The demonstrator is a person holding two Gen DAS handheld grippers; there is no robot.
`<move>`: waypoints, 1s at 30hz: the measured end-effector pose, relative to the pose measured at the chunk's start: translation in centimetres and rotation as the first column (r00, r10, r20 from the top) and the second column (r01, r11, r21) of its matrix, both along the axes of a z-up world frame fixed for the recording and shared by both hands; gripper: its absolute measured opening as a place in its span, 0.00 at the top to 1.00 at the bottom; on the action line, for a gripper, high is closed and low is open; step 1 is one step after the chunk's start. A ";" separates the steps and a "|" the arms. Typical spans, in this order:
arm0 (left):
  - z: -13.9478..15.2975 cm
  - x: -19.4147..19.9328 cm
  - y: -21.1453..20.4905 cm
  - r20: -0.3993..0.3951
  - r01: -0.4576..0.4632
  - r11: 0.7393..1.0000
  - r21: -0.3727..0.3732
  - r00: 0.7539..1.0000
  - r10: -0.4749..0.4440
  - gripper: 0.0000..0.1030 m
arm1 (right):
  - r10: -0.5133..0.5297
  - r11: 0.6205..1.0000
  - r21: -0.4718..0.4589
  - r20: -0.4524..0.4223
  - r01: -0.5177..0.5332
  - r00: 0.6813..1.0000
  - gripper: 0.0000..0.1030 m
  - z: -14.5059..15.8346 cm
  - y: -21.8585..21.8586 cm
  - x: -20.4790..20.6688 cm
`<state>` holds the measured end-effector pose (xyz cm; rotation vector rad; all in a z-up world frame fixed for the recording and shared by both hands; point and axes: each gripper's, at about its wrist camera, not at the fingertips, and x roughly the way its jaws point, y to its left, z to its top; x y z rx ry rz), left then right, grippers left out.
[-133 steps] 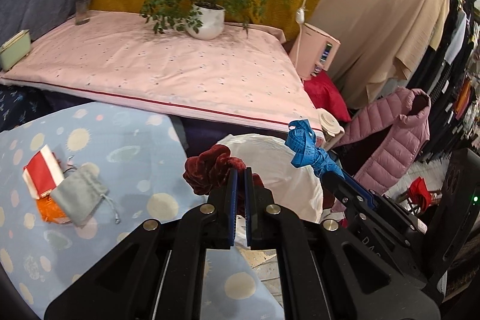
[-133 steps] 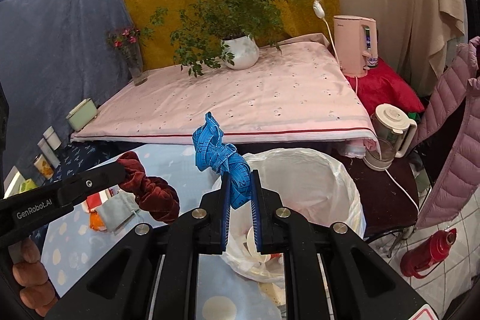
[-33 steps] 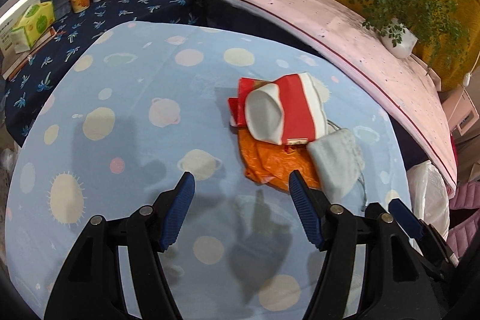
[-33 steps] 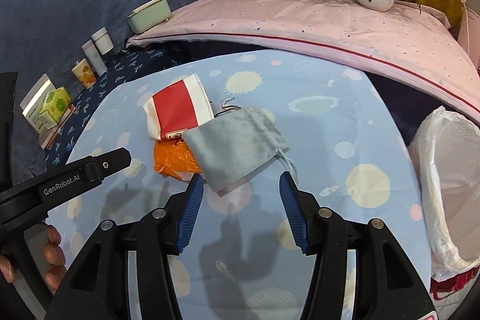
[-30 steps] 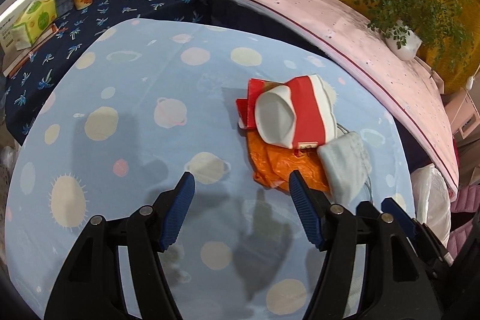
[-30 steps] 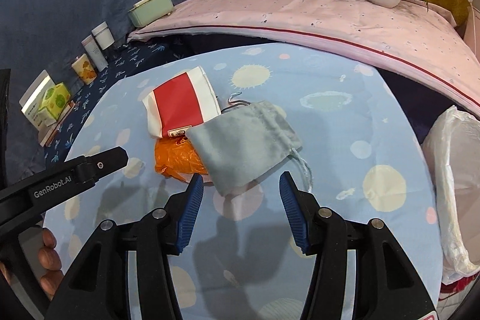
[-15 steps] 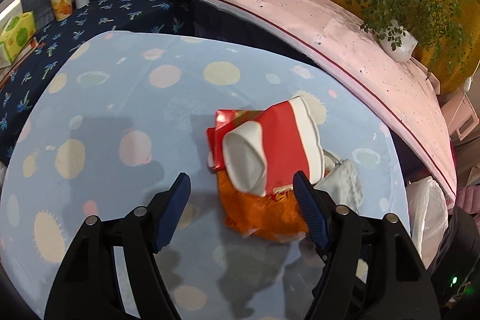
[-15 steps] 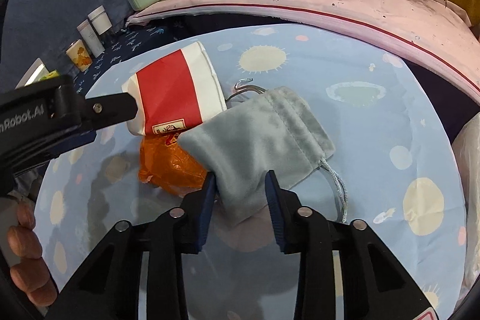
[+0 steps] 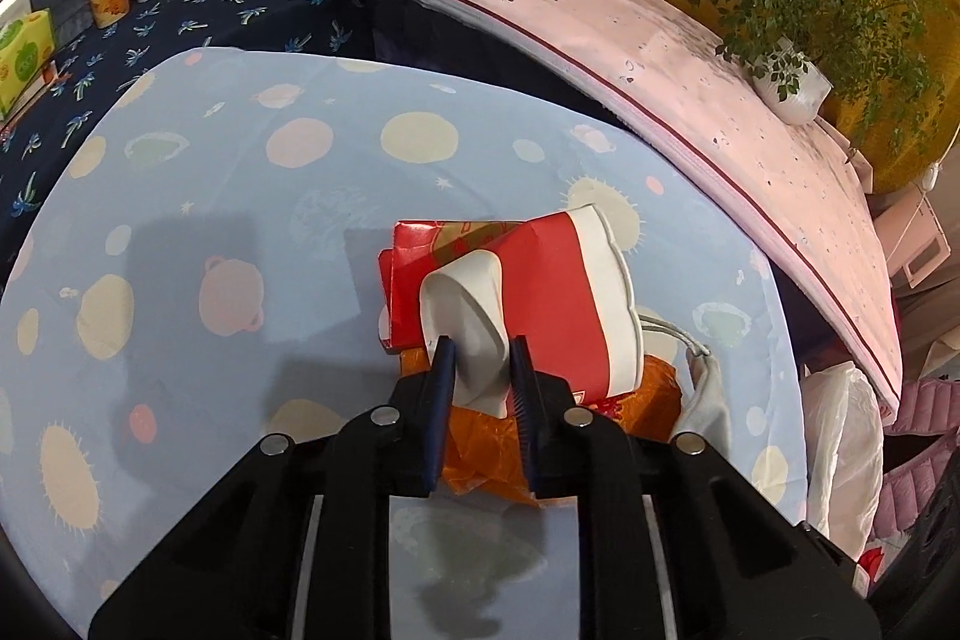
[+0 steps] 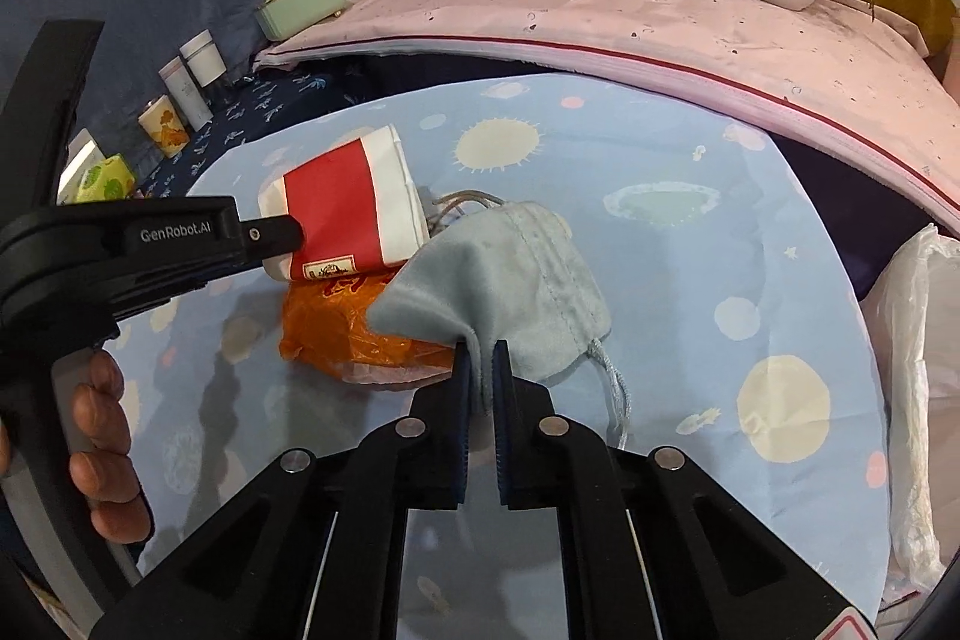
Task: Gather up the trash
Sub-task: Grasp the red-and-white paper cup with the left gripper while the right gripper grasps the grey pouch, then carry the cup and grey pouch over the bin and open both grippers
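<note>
On the blue spotted tablecloth (image 9: 252, 196), the left gripper (image 9: 480, 364) has just closed on the crushed red-and-white paper cup (image 9: 558, 304). Only the right-wrist view shows the right gripper (image 10: 480, 361) pinching the grey drawstring pouch (image 10: 510, 280), draped over the crumpled orange plastic bag (image 10: 342, 325).

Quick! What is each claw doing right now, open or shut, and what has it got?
Left claw: just closed, pinching the crushed red and white paper cup.
Right claw: just closed, shut on the grey drawstring pouch.
</note>
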<state>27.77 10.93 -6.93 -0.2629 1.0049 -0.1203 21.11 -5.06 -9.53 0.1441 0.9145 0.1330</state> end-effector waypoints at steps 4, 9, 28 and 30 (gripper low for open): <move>1.2 -1.0 -0.2 0.022 -0.001 1.000 -0.001 1.000 0.001 0.83 | -0.017 1.000 0.012 0.028 0.016 0.999 0.94 1.6 -0.8 -0.7; 3.0 -2.4 -1.1 0.052 0.017 1.000 -0.006 0.998 -0.017 0.83 | -0.044 0.999 0.030 0.072 0.042 0.996 0.94 3.8 -2.1 -1.8; 8.2 -8.4 -11.1 0.150 0.209 0.978 0.018 0.966 -0.209 0.83 | -0.196 0.980 0.071 0.235 0.185 0.952 0.94 10.9 -10.3 -8.0; 8.5 -8.9 -12.3 0.155 0.229 0.973 0.022 0.961 -0.230 0.83 | -0.216 0.976 0.074 0.246 0.204 0.945 0.94 11.2 -11.4 -8.6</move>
